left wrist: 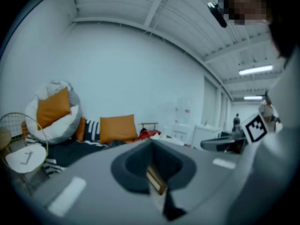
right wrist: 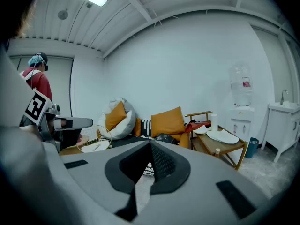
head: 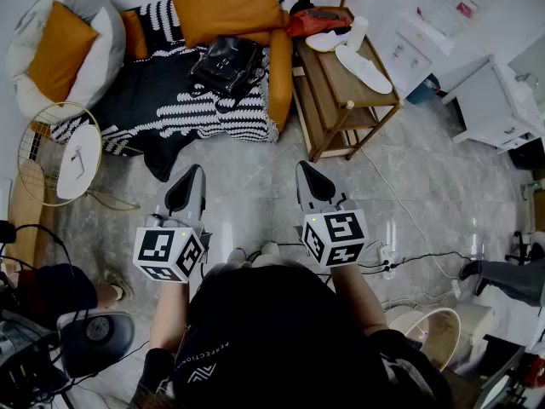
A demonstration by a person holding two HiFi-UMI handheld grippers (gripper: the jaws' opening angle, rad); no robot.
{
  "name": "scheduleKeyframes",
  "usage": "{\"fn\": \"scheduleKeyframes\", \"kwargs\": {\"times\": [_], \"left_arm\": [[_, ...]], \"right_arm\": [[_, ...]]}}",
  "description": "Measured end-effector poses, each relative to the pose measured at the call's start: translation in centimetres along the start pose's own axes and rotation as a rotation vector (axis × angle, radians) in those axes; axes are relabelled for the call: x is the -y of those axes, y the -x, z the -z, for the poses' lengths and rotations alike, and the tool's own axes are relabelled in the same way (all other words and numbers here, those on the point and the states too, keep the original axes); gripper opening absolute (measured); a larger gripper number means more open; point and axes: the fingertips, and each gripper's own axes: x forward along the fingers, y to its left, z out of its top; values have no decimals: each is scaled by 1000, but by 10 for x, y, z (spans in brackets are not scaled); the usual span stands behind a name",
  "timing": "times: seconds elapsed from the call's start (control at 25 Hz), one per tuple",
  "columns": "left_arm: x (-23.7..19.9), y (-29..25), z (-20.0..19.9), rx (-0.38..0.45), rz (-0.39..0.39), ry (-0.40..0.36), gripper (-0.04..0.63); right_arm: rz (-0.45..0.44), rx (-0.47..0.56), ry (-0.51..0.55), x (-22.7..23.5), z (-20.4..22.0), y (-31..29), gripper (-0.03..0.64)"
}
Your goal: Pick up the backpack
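Black backpack (head: 226,65) lies on striped couch (head: 192,113), contents unseen; left gripper (head: 188,184) and right gripper (head: 309,179) both closed tight, holding nothing.

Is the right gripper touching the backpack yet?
Apart. The head view shows the right gripper over the floor, well short of the backpack on the sofa.

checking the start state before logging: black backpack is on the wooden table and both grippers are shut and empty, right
Wrong spot. The head view shows the black backpack on the striped blanket, left of the wooden table. The left gripper and right gripper are shut and empty.
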Motion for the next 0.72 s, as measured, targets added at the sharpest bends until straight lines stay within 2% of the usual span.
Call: {"fn": "scheduleKeyframes", "kwargs": {"times": [0.28,0.48,0.72], "left_arm": [[11,-1,19,-31,-29,4,7],[2,-3,26,-63,-49,14,8],[-13,-23,36,-104,-52,-1,8]], "right_arm": [[-31,0,-48,14,14,0,-5],[-68,-25,-44,9,19,-13,-5],[-68,-57,-46,14,23,-35,-5]]}}
